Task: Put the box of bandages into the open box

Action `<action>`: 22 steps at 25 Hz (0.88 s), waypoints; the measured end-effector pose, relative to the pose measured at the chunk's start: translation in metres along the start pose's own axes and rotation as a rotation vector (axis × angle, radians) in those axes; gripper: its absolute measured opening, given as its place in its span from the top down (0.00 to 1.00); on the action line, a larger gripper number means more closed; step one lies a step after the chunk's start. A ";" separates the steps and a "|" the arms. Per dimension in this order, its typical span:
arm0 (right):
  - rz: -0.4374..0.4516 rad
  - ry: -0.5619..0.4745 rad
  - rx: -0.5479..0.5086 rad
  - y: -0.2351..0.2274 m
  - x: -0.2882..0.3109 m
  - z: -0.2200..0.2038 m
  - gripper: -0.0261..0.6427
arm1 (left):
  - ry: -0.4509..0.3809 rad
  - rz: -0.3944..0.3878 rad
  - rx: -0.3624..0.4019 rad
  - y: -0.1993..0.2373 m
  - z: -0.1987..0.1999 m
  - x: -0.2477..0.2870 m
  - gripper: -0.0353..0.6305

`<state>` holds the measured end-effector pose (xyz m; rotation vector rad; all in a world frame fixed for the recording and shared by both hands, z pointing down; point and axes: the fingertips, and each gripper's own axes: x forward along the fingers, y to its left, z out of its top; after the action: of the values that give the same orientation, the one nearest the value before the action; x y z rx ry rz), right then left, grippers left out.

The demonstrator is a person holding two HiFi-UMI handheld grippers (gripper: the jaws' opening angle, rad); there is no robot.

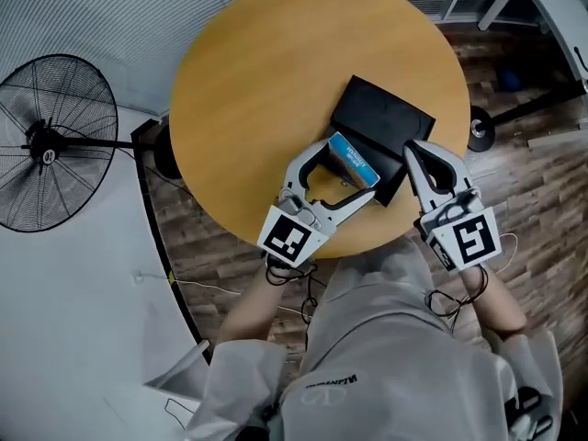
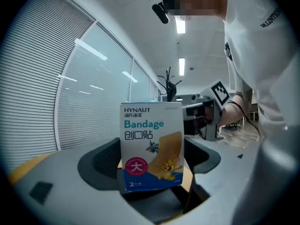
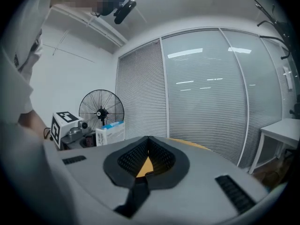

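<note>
The left gripper (image 1: 355,170) is clenched on the box of bandages (image 1: 354,158). In the left gripper view the box of bandages (image 2: 151,146) stands upright between the two dark pads (image 2: 101,161), its printed face turned to the camera. In the head view it sits a little right of the frame's centre, overlapping the lower left edge of the open box (image 1: 386,119). Whether it touches that edge or hangs just above it cannot be told.

The right gripper (image 1: 410,147) is shut and empty. In the right gripper view its ribbed pads (image 3: 133,156) meet at the tips, with only a sliver of orange tabletop showing in the gap below them. In the head view its tips lie at the lower right edge of the open box, just beside the bandages.

The open box is black and shallow, set at an angle on the right half of the round wooden table (image 1: 266,90), which fills the upper middle of the frame. Each gripper carries a marker cube, one at the lower centre (image 1: 294,235) and one at the lower right (image 1: 469,237), held out from the person's pale sleeves (image 1: 253,375).

A black standing fan (image 1: 55,141) is at the left edge, off the table, with wood flooring around the table's base. In the right gripper view the fan (image 3: 101,110) stands at the left before slatted blinds (image 3: 140,97).
</note>
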<state>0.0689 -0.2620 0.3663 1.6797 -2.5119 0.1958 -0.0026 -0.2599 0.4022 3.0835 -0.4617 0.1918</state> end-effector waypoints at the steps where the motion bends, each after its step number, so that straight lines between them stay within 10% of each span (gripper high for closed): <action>1: 0.003 0.004 0.001 -0.003 0.002 -0.004 0.93 | 0.027 -0.021 0.029 0.000 -0.008 0.007 0.31; 22: -0.011 0.049 0.114 -0.024 0.021 -0.076 0.93 | 0.697 -0.618 0.581 -0.022 -0.185 0.052 0.31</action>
<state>0.0848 -0.2772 0.4454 1.7071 -2.4989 0.3809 0.0312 -0.2470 0.5924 3.1329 0.6642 1.5076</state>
